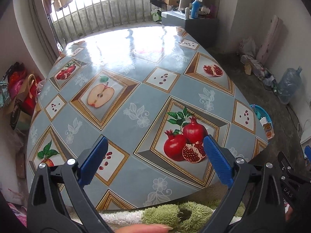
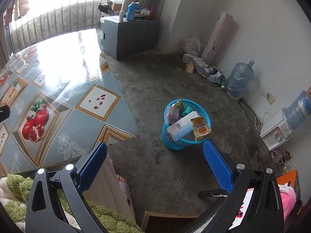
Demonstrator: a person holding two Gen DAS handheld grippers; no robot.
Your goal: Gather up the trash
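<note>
Our left gripper (image 1: 155,159) and right gripper (image 2: 155,163) both spread, empty; blue basket (image 2: 171,141) full of wrappers.

Black tool (image 1: 155,151) arms, ribbed blue pads (image 1: 216,160), silver screws (image 1: 240,161)

Glare from the window washes out the far end of the surface (image 1: 136,40), pattern lost there. From the left wrist, the blue basket (image 1: 259,110) peeks half out behind the surface edge, contents mostly hidden. From the right wrist, small wrappers in the basket (image 2: 169,134) too crumpled to name; only the orange packet (image 2: 201,129) reads. The water dispenser (image 2: 276,132) is cut by the frame rim
</note>
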